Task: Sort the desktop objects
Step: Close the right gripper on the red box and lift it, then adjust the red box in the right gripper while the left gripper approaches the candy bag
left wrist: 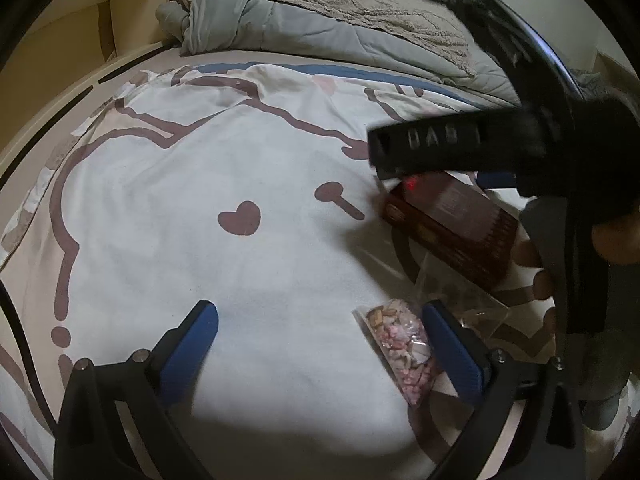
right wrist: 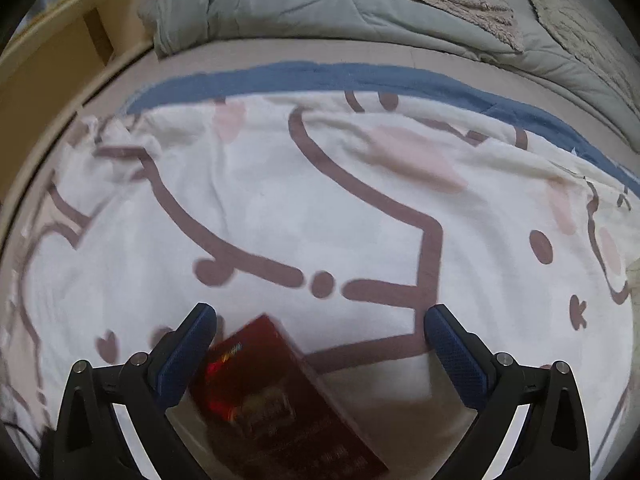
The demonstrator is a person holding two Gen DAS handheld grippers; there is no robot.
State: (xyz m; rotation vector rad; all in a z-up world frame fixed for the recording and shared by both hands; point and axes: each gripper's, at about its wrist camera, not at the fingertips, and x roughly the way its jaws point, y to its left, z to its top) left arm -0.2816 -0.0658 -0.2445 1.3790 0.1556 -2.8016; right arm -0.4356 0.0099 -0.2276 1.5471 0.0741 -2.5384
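Left wrist view: the left gripper (left wrist: 320, 336) hangs over a white bedspread (left wrist: 208, 168) printed with brown cartoon outlines, its blue-padded jaws spread wide with nothing between them. A clear bag of pink and tan snacks (left wrist: 404, 350) lies on the bedspread touching the inner face of the right-hand finger (left wrist: 450, 350). Beyond it lies a dark red box (left wrist: 452, 228), with the right gripper's black body (left wrist: 460, 148) above it. A folded grey quilt (left wrist: 320, 28) lies along the far edge of the bed.

Right wrist view: the right gripper (right wrist: 320, 340) stands wide open over the same bedspread (right wrist: 320, 200). The dark red box (right wrist: 276, 400) lies between its jaws, close against the left-hand finger (right wrist: 188, 354); the blur hides whether they touch.
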